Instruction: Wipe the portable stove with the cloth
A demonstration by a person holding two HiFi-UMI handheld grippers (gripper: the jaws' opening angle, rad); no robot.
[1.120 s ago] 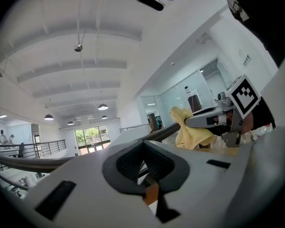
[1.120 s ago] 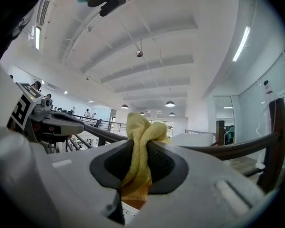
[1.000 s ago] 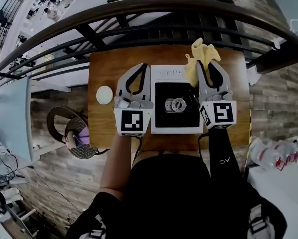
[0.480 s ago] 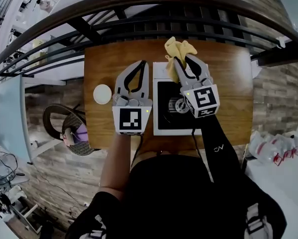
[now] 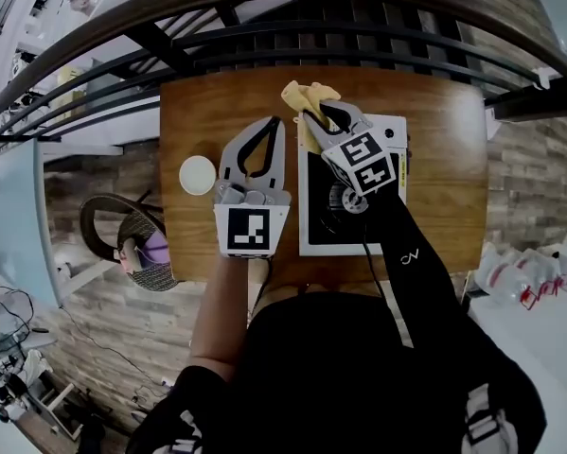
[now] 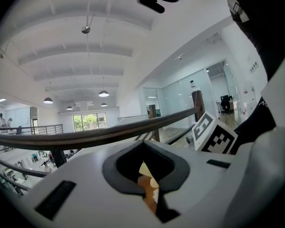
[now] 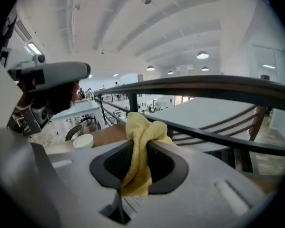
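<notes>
The portable stove (image 5: 389, 237), white with a black top and a round burner (image 5: 345, 200), sits on the wooden table (image 5: 434, 140). My right gripper (image 5: 313, 119) is shut on a yellow cloth (image 5: 307, 95) over the stove's far left corner. In the right gripper view the cloth (image 7: 142, 132) hangs bunched between the jaws of that gripper (image 7: 137, 175). My left gripper (image 5: 267, 126) rests on the table just left of the stove, jaws shut with nothing in them. The left gripper view shows its closed jaws (image 6: 149, 194) and the right gripper's marker cube (image 6: 213, 134).
A small white bowl (image 5: 198, 175) stands on the table left of the left gripper, seen too in the right gripper view (image 7: 83, 140). A dark railing (image 5: 292, 12) runs along the table's far side. Beyond it the floor drops away.
My right gripper has carried the cloth leftward along the stove's far edge, from the far right corner to the far left corner. The left gripper has stayed put.
</notes>
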